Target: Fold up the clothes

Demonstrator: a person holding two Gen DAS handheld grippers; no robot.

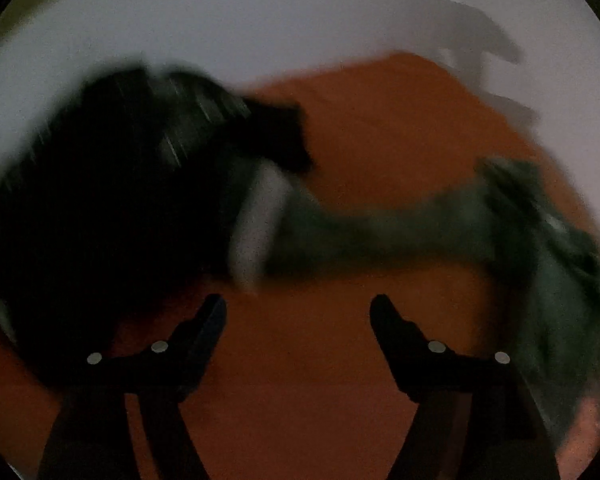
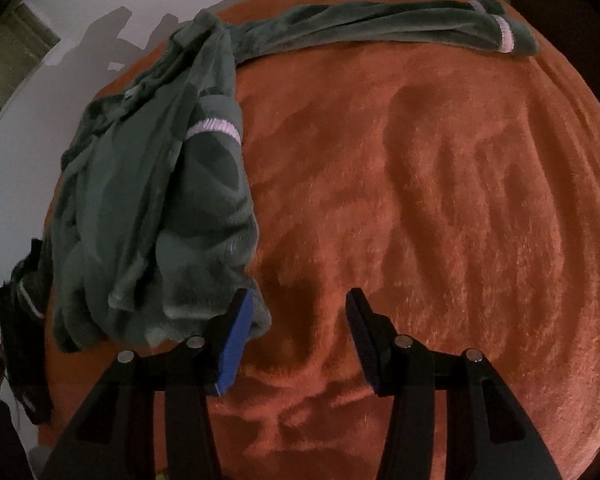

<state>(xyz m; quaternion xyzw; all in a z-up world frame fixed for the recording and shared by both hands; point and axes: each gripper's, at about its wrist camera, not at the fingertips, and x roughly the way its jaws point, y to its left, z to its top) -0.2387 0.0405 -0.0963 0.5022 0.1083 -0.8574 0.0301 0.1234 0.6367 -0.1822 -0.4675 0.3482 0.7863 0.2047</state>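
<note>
A grey-green fleece garment with pale pink cuff stripes point(image 2: 160, 208) lies bunched along the left edge of the orange plush-covered surface point(image 2: 420, 200). One long sleeve point(image 2: 380, 24) stretches out along the far edge, its striped cuff toward the far right corner. A second striped cuff sits on top of the heap.

The right gripper point(image 2: 296, 312) has its fingers spread apart and holds nothing. Its blue-padded left finger point(image 2: 236, 344) is just beside the near hem of the bunched garment; contact cannot be told.

The left wrist view is dim and blurred. The left gripper point(image 1: 298, 308) is also spread wide and empty above the orange cover. A large dark blurred shape point(image 1: 112, 208) fills the left of that view, next to a striped cuff point(image 1: 260, 220).
</note>
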